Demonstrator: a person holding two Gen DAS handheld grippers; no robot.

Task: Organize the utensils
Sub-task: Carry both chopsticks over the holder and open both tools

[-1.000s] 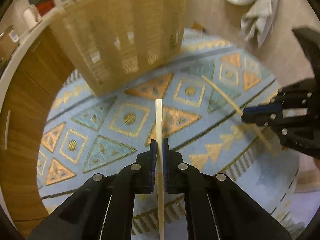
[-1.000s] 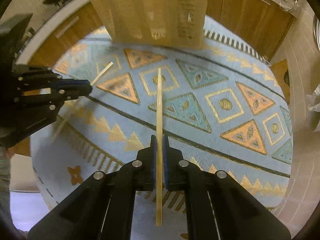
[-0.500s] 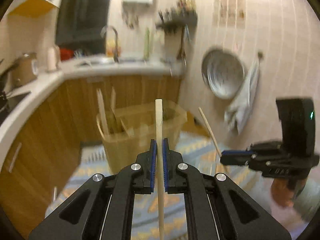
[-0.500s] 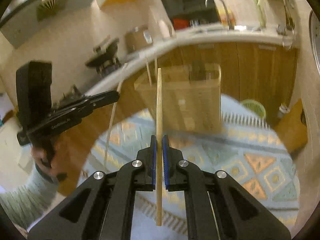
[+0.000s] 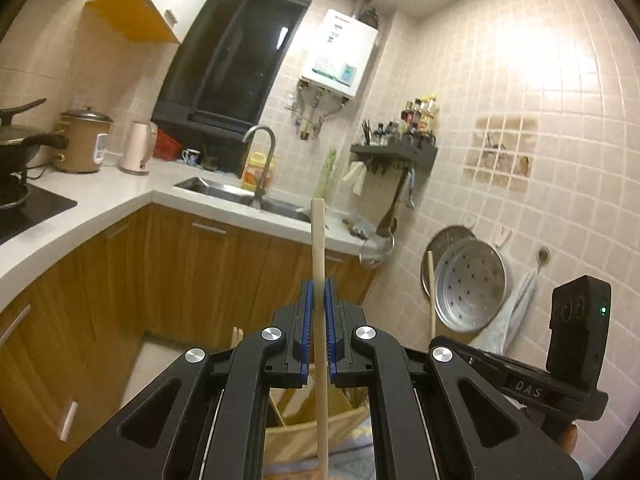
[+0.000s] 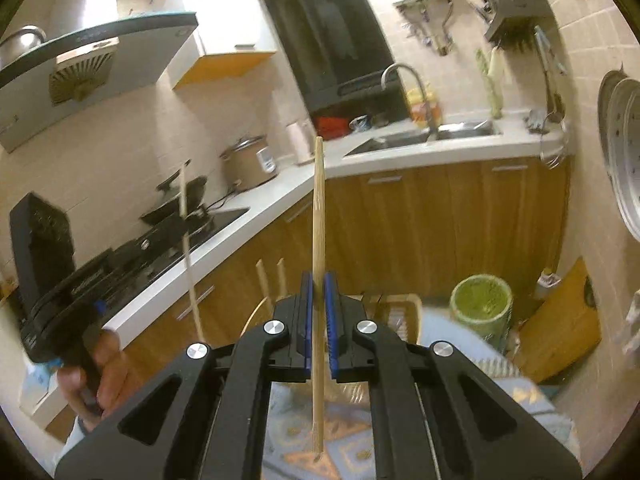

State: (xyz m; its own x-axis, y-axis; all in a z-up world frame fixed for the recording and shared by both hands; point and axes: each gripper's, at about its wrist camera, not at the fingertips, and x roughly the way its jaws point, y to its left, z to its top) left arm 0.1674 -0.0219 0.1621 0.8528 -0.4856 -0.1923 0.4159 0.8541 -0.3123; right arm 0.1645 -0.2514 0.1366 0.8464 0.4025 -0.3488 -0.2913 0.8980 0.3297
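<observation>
My left gripper is shut on a pale wooden chopstick that stands upright through its blue pads. My right gripper is shut on a second chopstick, also upright. Each gripper shows in the other's view: the right one with its stick, the left one with its stick. A woven utensil basket sits below the left gripper with sticks in it; it also shows in the right wrist view, mostly hidden by the fingers.
A patterned rug covers the floor. Wooden cabinets under a white counter with a sink run behind. A green stool and a cutting board stand right. Steamer trays hang on the wall.
Both grippers tilted up from facing the rug to facing the kitchen walls, each keeping its chopstick. The basket dropped from the top of view to below the fingers.
</observation>
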